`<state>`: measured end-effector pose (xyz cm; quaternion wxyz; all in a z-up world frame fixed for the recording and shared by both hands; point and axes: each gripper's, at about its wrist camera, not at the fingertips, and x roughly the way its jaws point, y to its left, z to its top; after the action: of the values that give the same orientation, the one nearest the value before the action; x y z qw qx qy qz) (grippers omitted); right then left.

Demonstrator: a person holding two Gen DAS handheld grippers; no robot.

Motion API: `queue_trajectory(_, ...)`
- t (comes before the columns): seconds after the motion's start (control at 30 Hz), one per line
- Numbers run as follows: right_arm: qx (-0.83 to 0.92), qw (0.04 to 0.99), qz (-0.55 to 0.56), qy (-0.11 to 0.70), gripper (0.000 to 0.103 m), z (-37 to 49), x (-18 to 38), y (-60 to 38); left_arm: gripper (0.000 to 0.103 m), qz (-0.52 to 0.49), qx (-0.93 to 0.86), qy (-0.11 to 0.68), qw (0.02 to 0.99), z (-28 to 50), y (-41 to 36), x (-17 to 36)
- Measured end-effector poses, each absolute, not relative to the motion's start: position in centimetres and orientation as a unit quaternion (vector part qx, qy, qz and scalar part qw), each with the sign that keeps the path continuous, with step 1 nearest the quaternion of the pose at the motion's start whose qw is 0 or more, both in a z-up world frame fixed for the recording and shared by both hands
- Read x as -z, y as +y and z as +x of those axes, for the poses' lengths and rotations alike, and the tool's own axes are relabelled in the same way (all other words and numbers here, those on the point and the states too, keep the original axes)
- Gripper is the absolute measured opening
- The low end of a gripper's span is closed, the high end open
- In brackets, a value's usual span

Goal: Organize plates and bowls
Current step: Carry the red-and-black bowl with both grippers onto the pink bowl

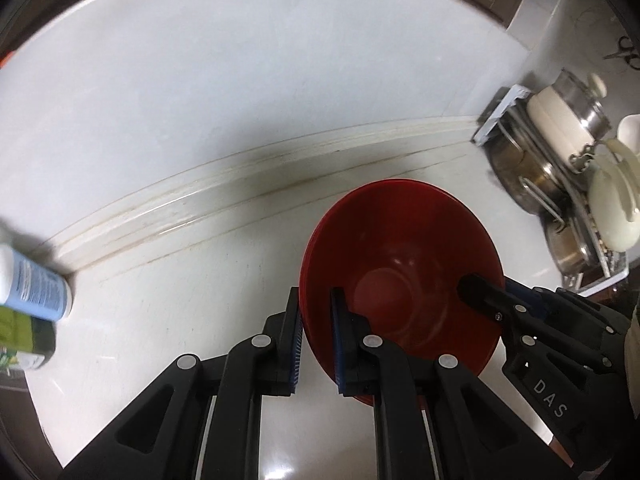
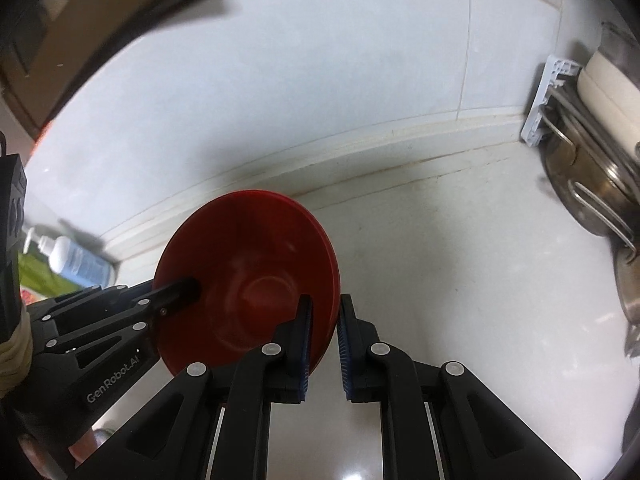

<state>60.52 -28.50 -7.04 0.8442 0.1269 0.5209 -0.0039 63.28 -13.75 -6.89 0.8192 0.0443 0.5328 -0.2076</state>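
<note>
The left gripper (image 1: 316, 340) is pinching the left rim of the red bowl (image 1: 400, 272); the right gripper (image 2: 324, 344) is pinching its right rim; the bowl is hanging between them above the white tabletop (image 2: 480, 300); the dish rack (image 1: 560, 184) is sitting to the right, nearer the right gripper

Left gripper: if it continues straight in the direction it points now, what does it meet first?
Probably the white countertop near the wall's foot; the left gripper is shut on the red bowl's rim. Depth is unclear.
</note>
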Motion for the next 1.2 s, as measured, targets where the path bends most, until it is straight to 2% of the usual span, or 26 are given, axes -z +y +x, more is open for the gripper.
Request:
queue_trajectory(0.43, 0.0, 0.864, 0.107, 0.492, 0.014, 54.3, 3.0, -26.8, 0.014, 0.036, 0.218, 0.507, 0.833, 56.1, -11.4, 3.0)
queue_trajectory(1.2, 0.002, 0.871, 0.09, 0.483, 0.014, 43.0, 0.9, -23.5, 0.017, 0.036, 0.239, 0.506, 0.828, 46.2, -7.4, 2.2)
